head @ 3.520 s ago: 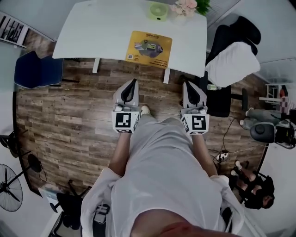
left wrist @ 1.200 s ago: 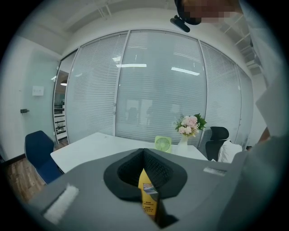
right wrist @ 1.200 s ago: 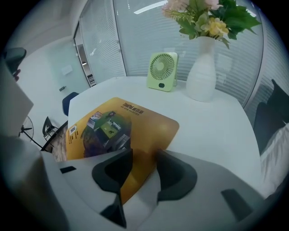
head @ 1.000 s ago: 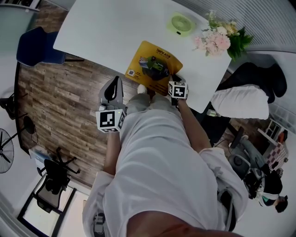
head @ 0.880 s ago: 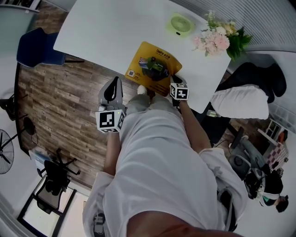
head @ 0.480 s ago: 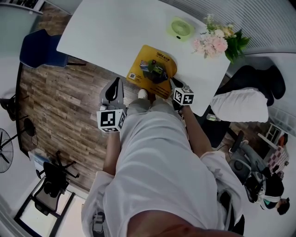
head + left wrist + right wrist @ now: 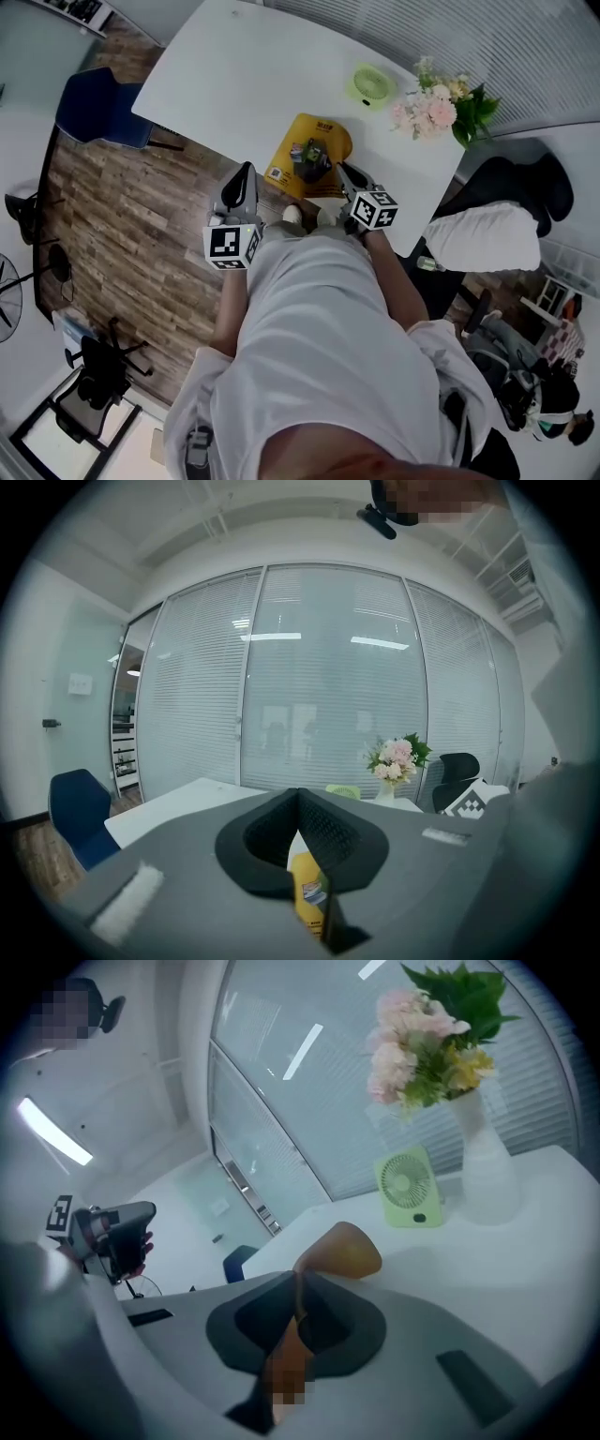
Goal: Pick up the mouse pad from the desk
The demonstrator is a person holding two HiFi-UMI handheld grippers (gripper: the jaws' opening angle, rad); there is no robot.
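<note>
Its jaws just closed, the right claw pinches the mouse pad by its near edge, which now curls up off the worktop. The lift looks begun. The left claw hangs pressed together and empty.

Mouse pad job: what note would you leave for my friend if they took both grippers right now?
Right gripper: jaws have just been closing, now shut on the yellow mouse pad's near edge; the pad curls up from them.
Left gripper: jaws together, empty, short of the white desk's front edge.
Done: pad gripped, near side raised.
Left: lift the whole pad clear; I can't tell if its far end is off the desk yet.
</note>
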